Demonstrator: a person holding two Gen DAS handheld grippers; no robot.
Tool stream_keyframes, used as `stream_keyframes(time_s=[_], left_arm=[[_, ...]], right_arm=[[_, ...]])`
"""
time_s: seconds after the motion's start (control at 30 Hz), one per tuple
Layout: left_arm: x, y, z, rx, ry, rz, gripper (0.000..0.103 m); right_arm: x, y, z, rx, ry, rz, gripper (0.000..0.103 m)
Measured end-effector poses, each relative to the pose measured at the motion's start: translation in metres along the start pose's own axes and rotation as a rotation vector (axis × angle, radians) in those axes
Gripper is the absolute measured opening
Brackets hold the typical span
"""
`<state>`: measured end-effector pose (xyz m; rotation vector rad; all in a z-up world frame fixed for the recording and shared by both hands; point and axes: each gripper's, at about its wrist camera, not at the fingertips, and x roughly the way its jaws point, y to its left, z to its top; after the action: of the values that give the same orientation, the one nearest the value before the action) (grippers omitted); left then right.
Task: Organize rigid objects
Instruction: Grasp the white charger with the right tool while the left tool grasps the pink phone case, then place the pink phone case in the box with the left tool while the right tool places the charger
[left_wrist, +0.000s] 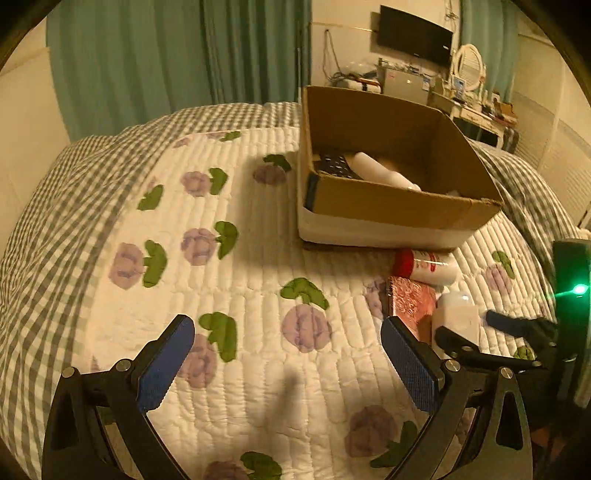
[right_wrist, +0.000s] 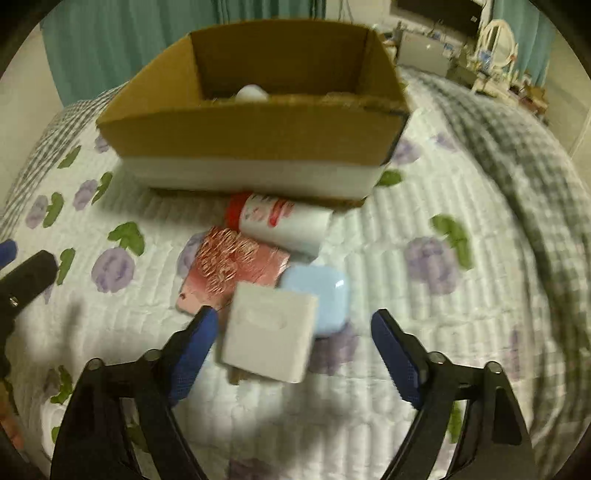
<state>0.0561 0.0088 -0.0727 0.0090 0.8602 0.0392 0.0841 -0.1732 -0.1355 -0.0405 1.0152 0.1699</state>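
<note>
right gripper (right_wrist: 291, 350): jaws spread wide, holding nothing, hovering over white block (right_wrist: 269, 332) | block lies on quilt (right_wrist: 461, 332), touching blue case (right_wrist: 325, 295) and pink box (right_wrist: 229, 269), in front of cardboard box (right_wrist: 255, 136) | looks light, stiff, smooth; take it across the flat sides | left gripper (left_wrist: 288, 354): spread wide, holding nothing

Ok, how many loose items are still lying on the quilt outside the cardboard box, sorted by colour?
White: 2 — white cylindrical bottle with red cap, white square plastic box
Pink: 1 — pink flat patterned packet
Light blue: 1 — light blue rounded plastic case
Total: 4, all on the quilt in front of the brown cardboard box.
</note>
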Motion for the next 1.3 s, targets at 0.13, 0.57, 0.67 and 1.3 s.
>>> stream_keyframes(time_s=[0.13, 0.57, 0.67, 1.3], left_arm=[[-0.001, -0.005, -0.004, 0.033, 0.003, 0.015, 0.103], [0.024, -0.059, 0.007, 0.095, 0.097, -0.039, 0.103], [0.046, -0.077, 0.008, 0.130, 0.146, -0.013, 0.103], [0.111, -0.133, 0.009, 0.274, 0.273, -0.041, 0.073]], right_arm=[[0.008, 0.003, -0.005, -0.010, 0.018, 0.028, 0.056], [-0.045, -0.070, 0.018, 0.031, -0.092, -0.065, 0.054], [-0.039, -0.081, 0.016, 0.070, -0.080, -0.051, 0.053], [-0.018, -0.102, 0.018, 0.154, -0.064, -0.020, 0.052]])
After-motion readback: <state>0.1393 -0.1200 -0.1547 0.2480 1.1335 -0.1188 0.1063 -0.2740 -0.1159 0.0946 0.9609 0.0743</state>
